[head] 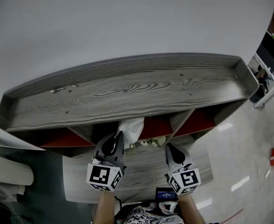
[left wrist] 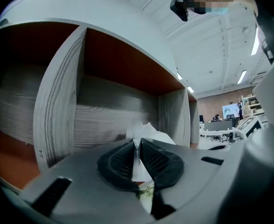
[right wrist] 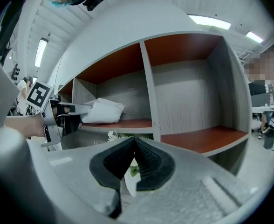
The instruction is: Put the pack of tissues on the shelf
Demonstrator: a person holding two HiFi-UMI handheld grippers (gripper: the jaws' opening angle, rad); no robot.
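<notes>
Left gripper (head: 118, 135): fingers shut tight on a thin fold of the pack of tissues (right wrist: 102, 111), which hangs at the mouth of a shelf (head: 127, 92) compartment, over its red board; right gripper (right wrist: 133, 148): fingers closed, holding nothing. Risks: the soft wrapper could slip from so slight a pinch; released this near the front edge, the pack may tip out.

No legible text or labels.

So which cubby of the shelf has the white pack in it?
The middle cubby: the left gripper holds the tissue pack at its red floor. The others show none.
</notes>
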